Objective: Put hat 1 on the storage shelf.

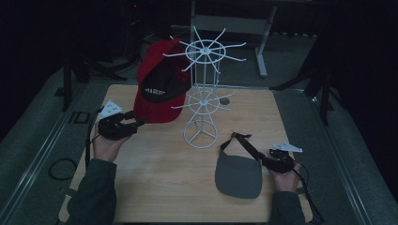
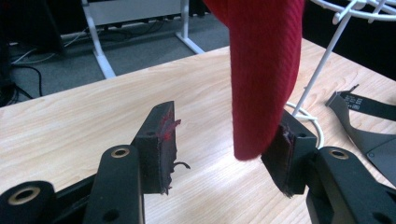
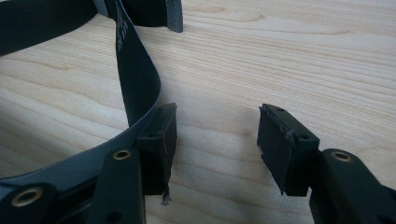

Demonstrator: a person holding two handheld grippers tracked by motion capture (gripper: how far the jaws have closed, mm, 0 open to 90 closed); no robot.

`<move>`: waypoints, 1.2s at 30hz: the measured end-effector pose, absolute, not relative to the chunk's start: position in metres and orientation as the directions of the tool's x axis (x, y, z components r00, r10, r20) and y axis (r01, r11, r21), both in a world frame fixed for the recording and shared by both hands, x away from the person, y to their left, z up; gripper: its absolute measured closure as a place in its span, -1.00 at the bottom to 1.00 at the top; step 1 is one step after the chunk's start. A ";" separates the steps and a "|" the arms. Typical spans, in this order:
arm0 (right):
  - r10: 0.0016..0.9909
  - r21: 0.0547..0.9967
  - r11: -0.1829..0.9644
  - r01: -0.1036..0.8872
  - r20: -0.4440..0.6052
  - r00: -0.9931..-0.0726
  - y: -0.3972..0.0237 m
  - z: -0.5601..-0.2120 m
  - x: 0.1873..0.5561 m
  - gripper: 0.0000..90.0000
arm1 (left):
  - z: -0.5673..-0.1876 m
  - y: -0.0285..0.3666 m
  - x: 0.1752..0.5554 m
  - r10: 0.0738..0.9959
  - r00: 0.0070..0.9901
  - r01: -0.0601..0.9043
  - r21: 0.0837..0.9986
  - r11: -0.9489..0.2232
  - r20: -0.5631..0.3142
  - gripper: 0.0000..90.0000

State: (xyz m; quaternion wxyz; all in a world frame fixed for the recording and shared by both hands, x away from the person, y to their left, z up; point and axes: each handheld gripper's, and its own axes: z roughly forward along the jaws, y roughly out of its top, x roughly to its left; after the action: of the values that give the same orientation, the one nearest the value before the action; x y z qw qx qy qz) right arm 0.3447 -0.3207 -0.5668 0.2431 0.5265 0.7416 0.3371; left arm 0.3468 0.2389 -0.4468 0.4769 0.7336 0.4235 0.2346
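A red cap (image 1: 155, 101) with a dark lining hangs on the white wire rack (image 1: 202, 93) at the table's back. My left gripper (image 1: 136, 123) sits just left of the cap's lower edge. In the left gripper view its jaws (image 2: 224, 149) stand wide apart, and the red brim (image 2: 264, 79) hangs down between them, close against the right pad. A grey visor (image 1: 238, 176) with a black strap lies flat at the front right. My right gripper (image 1: 263, 159) rests at the visor's right side. It is open (image 3: 217, 140), with the strap (image 3: 135, 70) curving past the outside of its left jaw.
The wooden table (image 1: 164, 187) has bare room in the middle and front left. The rack's round wire base (image 1: 201, 133) stands mid-table, and its thin arms spread out at two heights. Dark stands and a desk frame (image 1: 263, 42) lie beyond the far edge.
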 end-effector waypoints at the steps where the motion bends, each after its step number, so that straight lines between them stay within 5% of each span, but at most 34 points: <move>1: 0.945 0.756 0.218 0.617 -0.005 -0.327 -0.321 -0.567 0.345 0.05 | -0.448 0.239 0.346 0.845 0.531 0.400 0.898 -0.185 -0.063 0.08; 36: 0.945 0.756 0.219 0.617 -0.006 -0.328 -0.321 -0.567 0.345 0.05 | -0.495 0.232 0.341 0.825 0.562 0.443 0.863 -0.243 -0.056 0.08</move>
State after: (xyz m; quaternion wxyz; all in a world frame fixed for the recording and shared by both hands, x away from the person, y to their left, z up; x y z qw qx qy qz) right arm 0.3447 -0.3207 -0.5668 0.2429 0.5263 0.7420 0.3368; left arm 0.3411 0.2317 -0.4951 0.4519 0.7594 0.4175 0.2118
